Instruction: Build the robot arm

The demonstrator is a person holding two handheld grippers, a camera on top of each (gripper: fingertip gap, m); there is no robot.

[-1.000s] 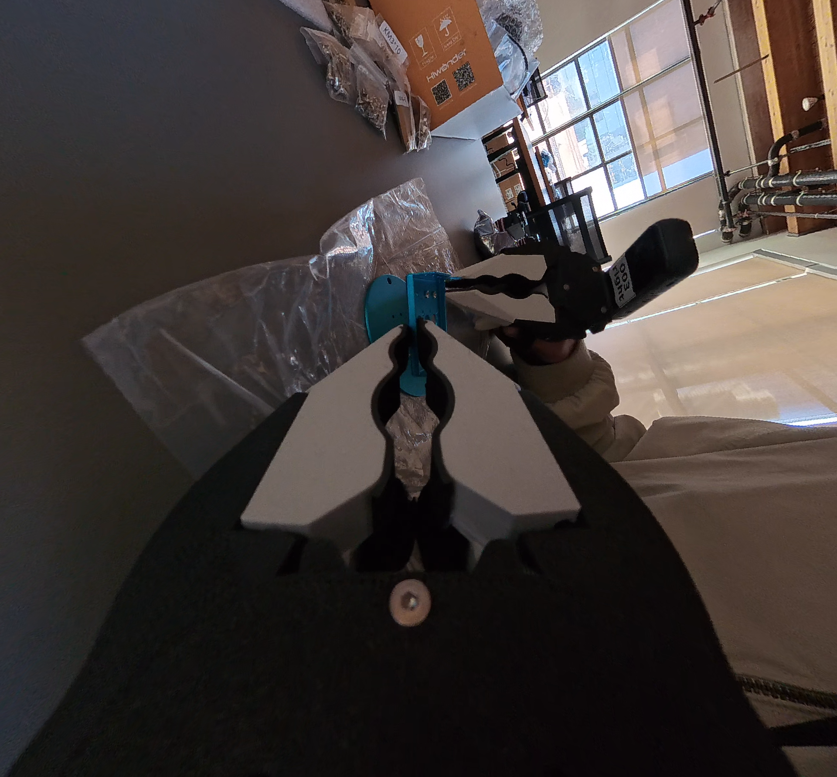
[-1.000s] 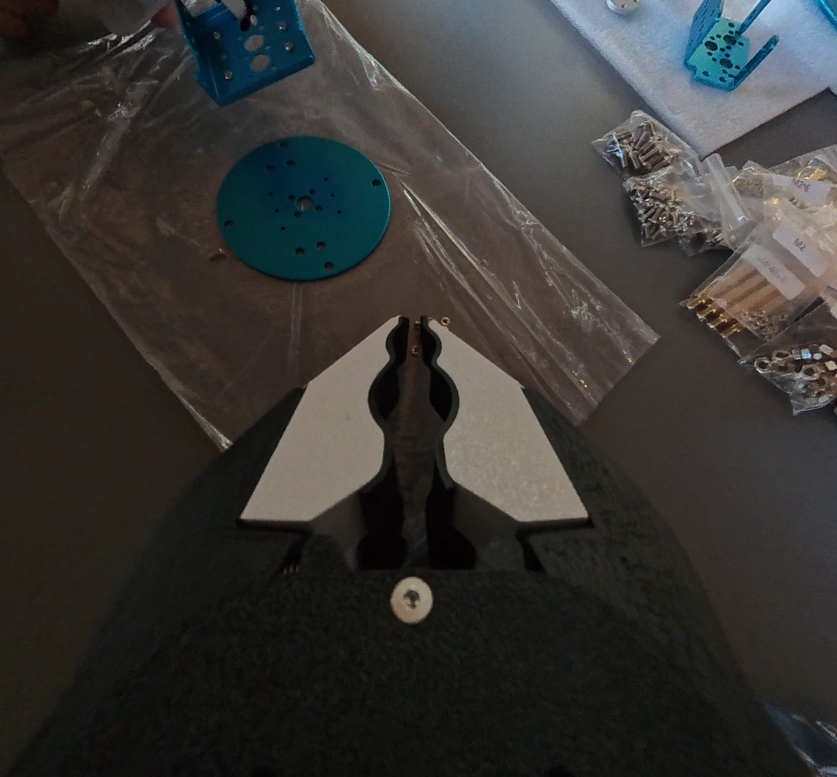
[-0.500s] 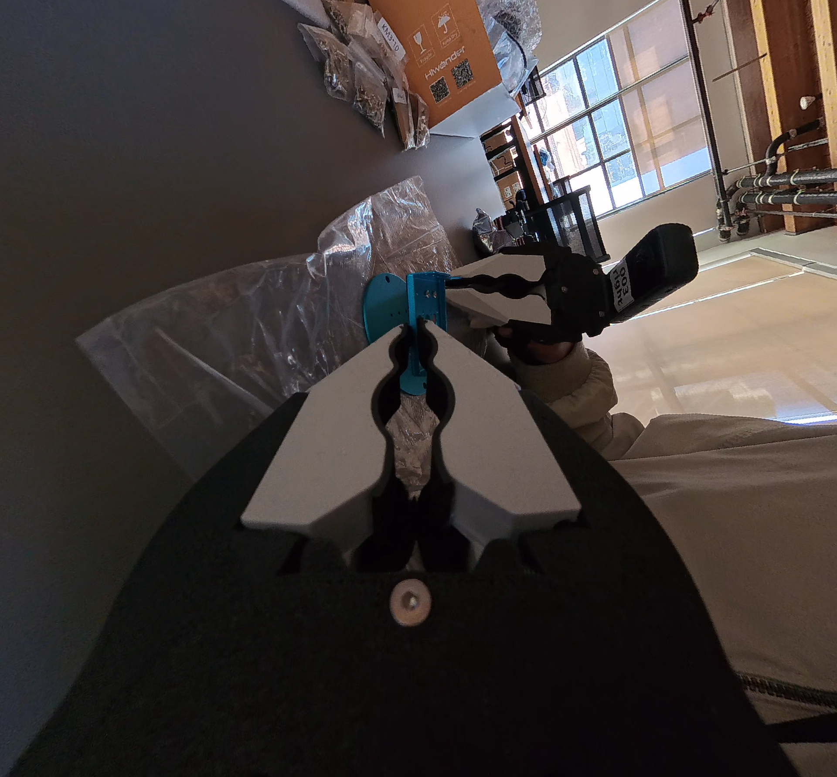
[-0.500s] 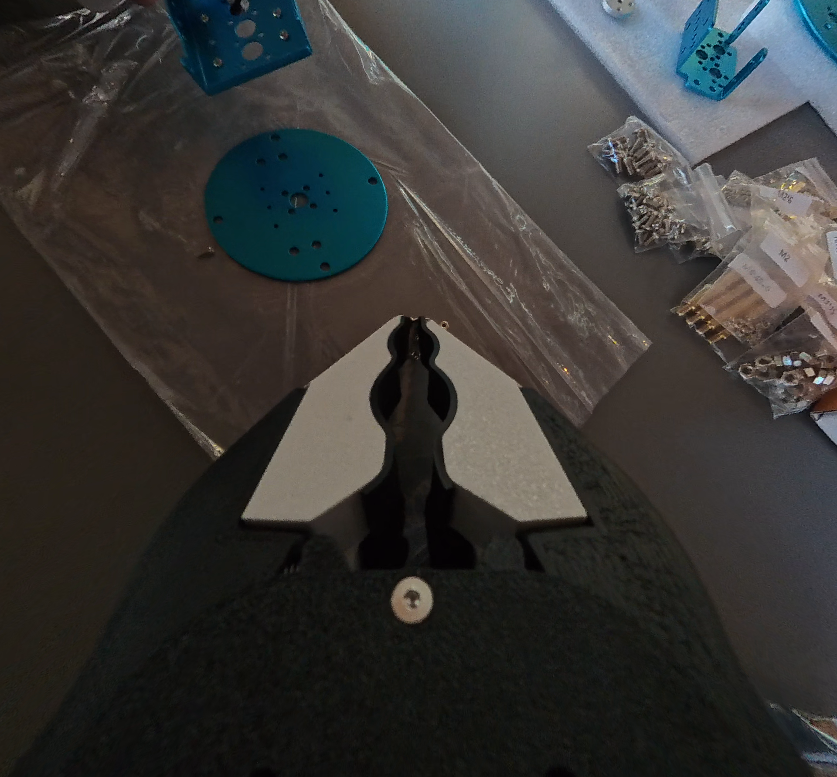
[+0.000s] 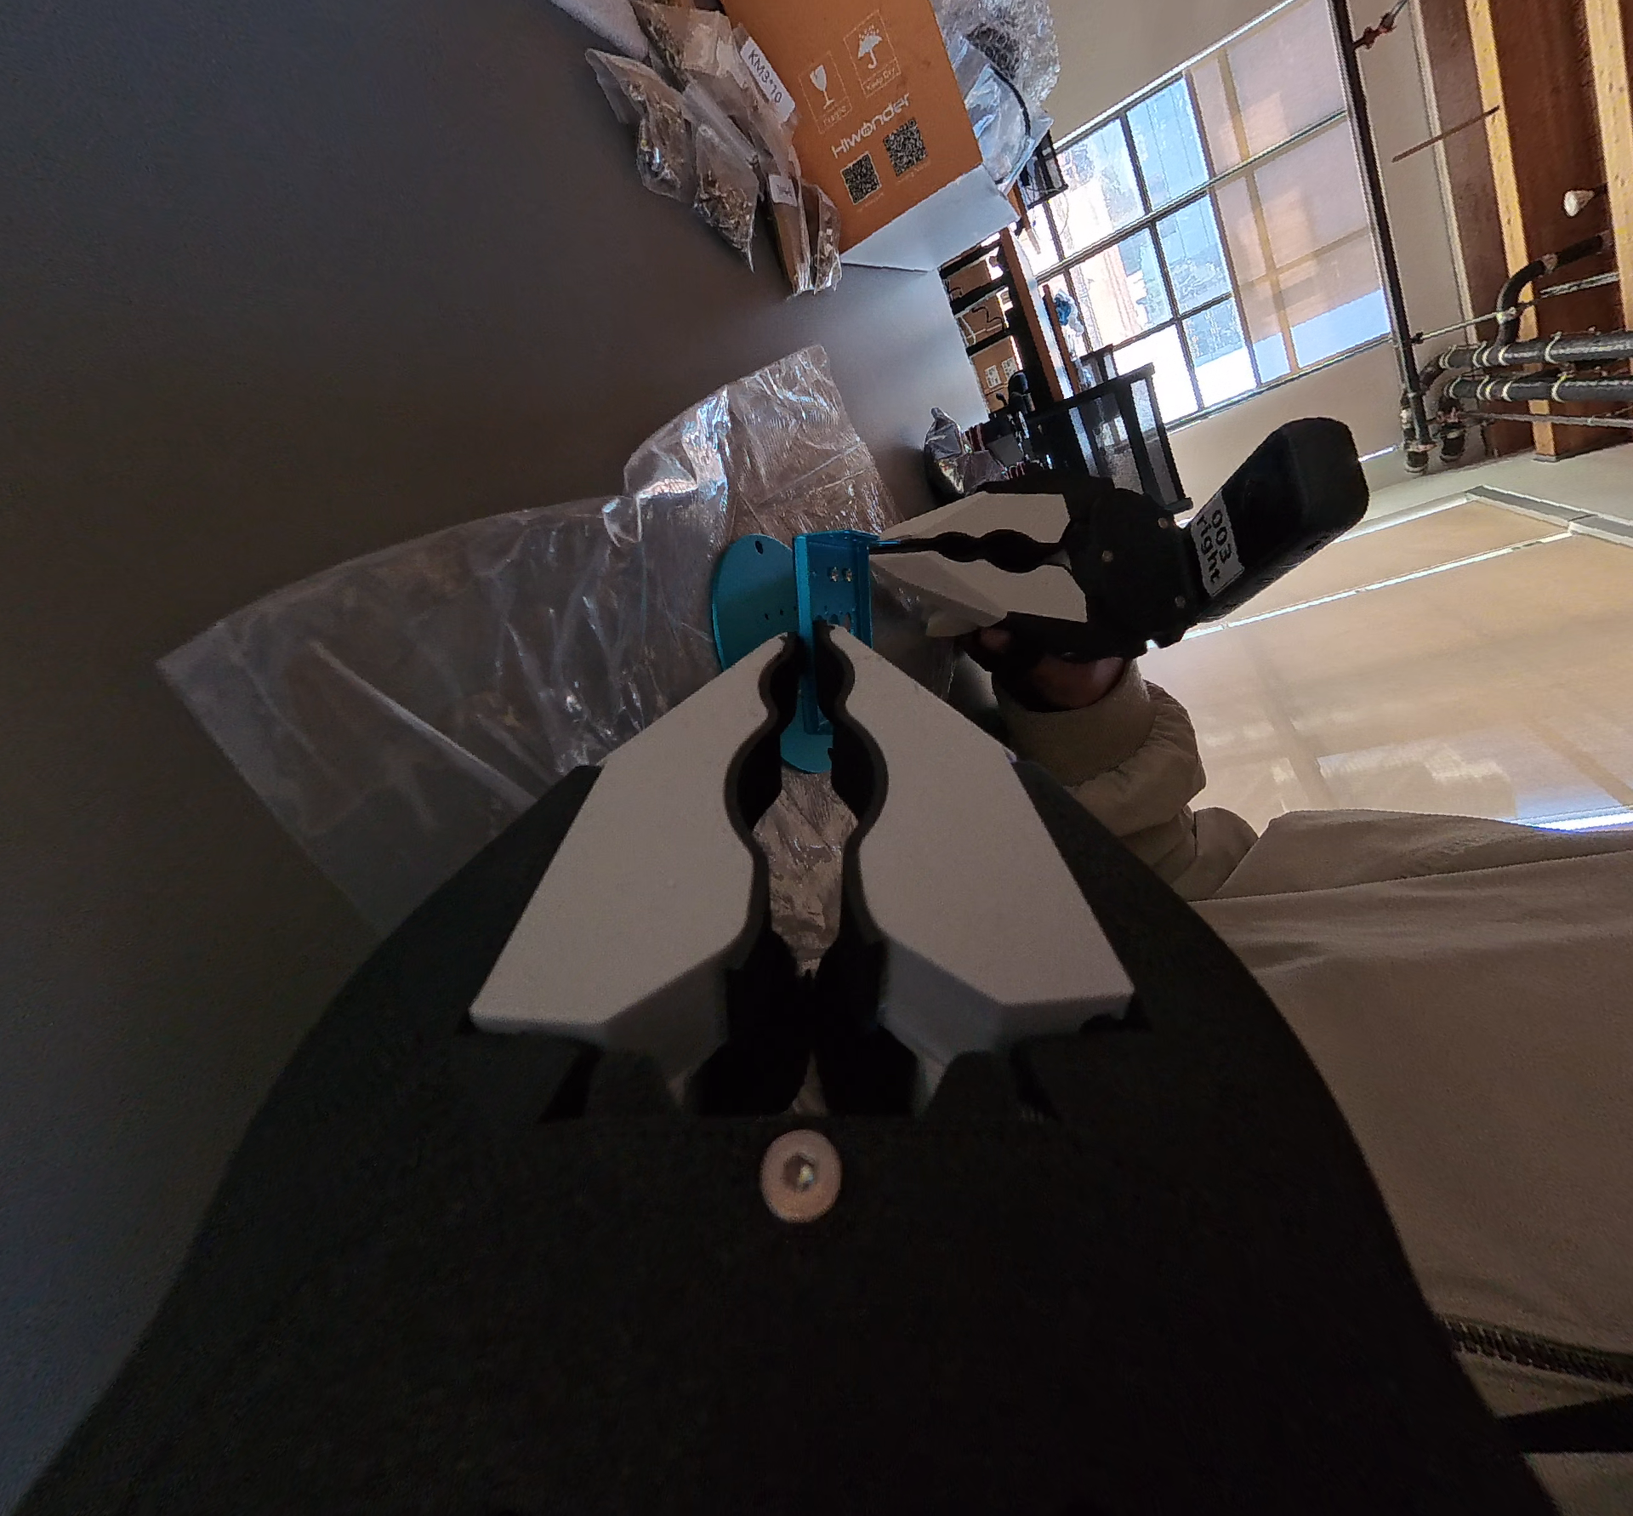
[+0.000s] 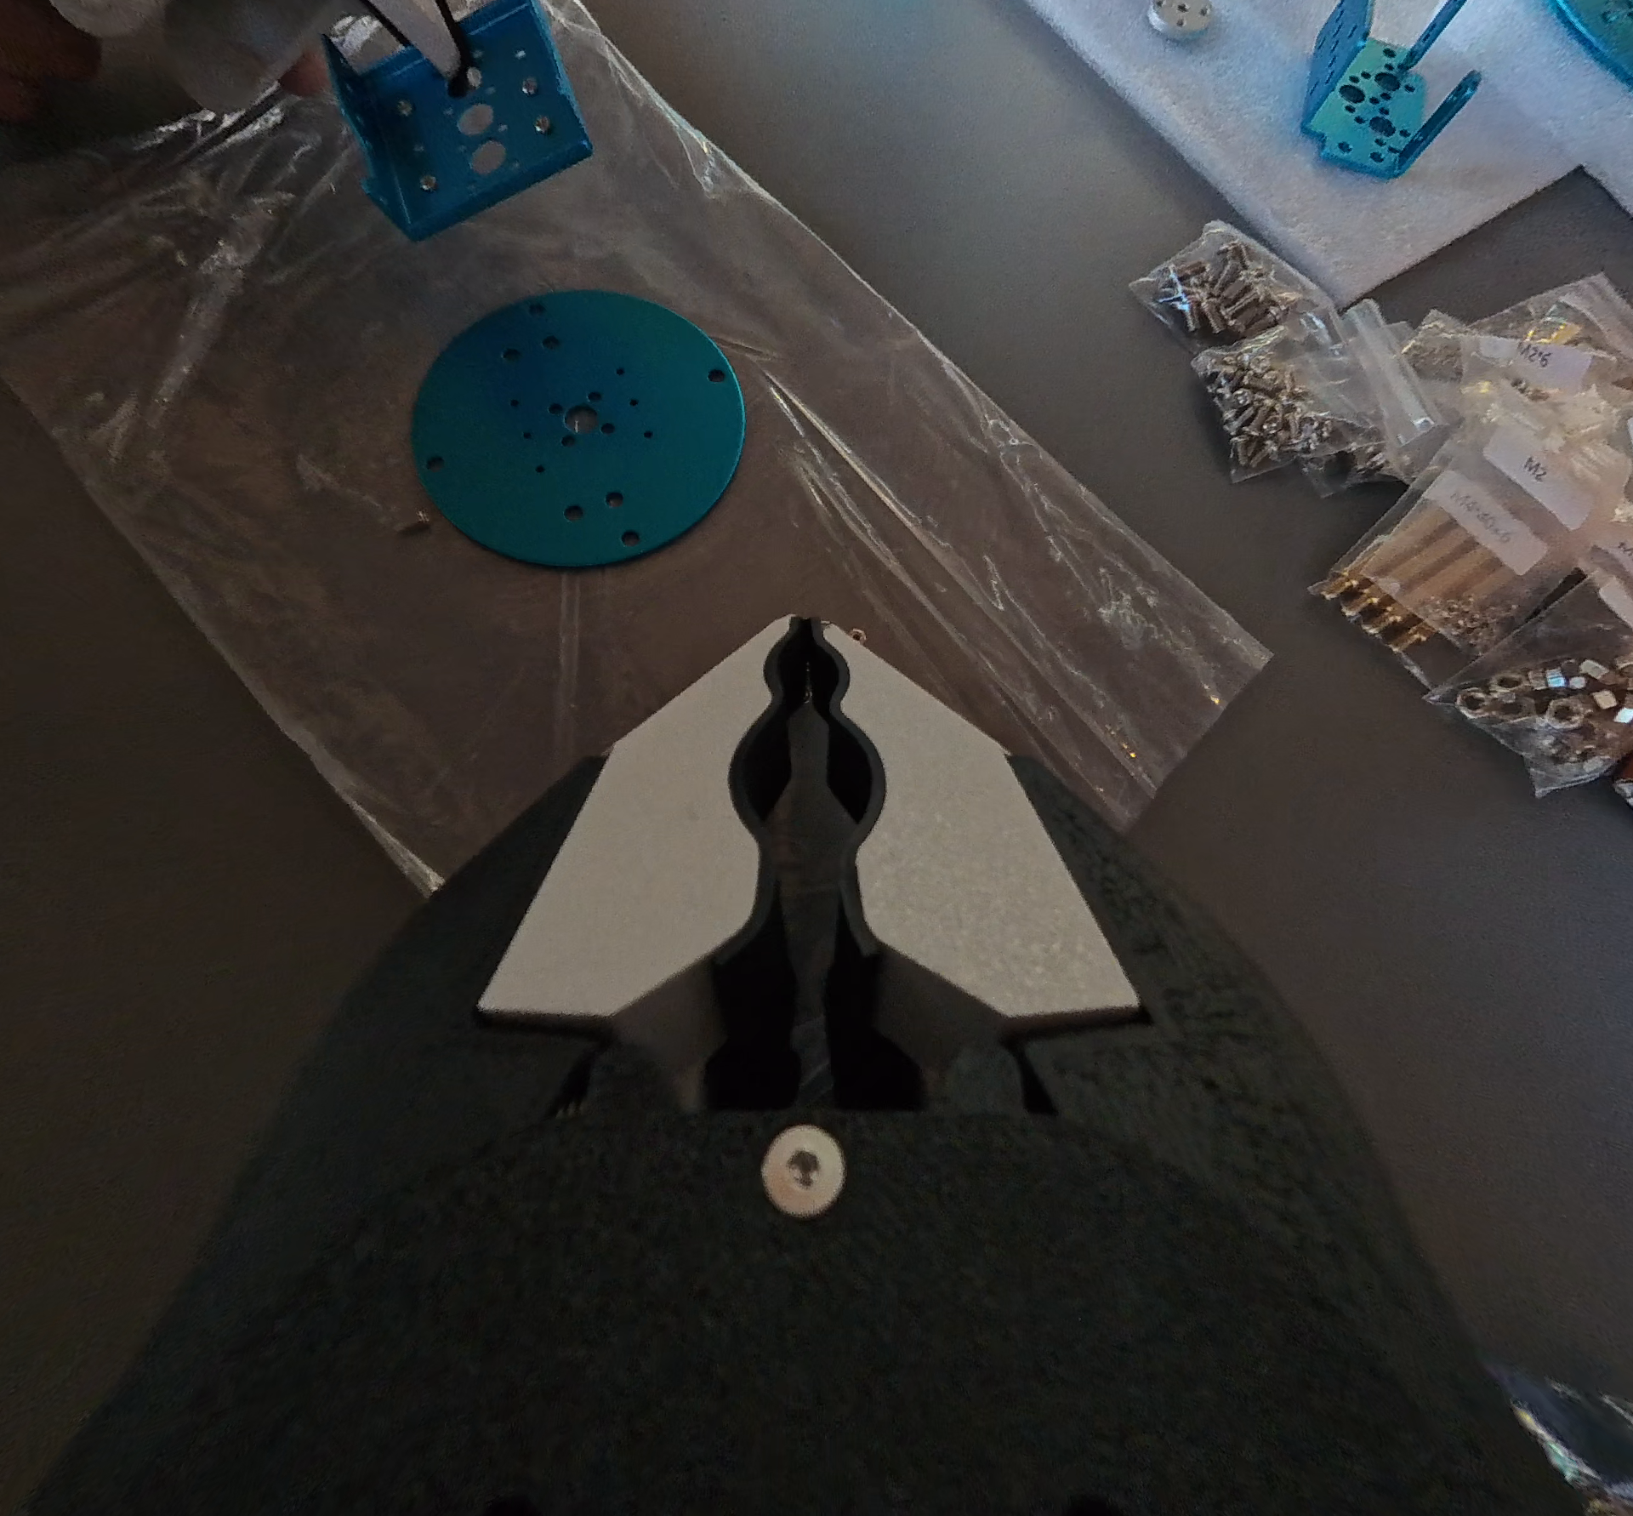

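Observation:
My left gripper [image 5: 808, 634] is shut on one wall of a blue U-shaped bracket with holes [image 5: 831, 590] and holds it above a clear plastic bag [image 6: 928, 501]. In the right wrist view the bracket [image 6: 477, 139] hangs from the left gripper [image 6: 442, 68] at the top left. A teal round disc with holes [image 6: 579, 426] lies flat on the bag below it. My right gripper [image 6: 808, 625] hovers over the bag's near part, shut, with a tiny screw glinting between its tips. In the left wrist view the right gripper [image 5: 875, 559] points at the table beside the bracket.
A loose screw [image 6: 415, 523] lies by the disc. Bags of screws [image 6: 1255, 378], brass standoffs [image 6: 1431, 572] and nuts [image 6: 1555, 713] lie to the right. A white foam sheet [image 6: 1105, 15] carries more blue brackets [image 6: 1378, 95]. An orange box [image 5: 839, 59] stands farther off. The gap from one gripper's tips to the other's is roughly 15 centimetres.
The bracket in my left gripper has moved a little lower and to the right in the right wrist view. Both grippers stay shut.

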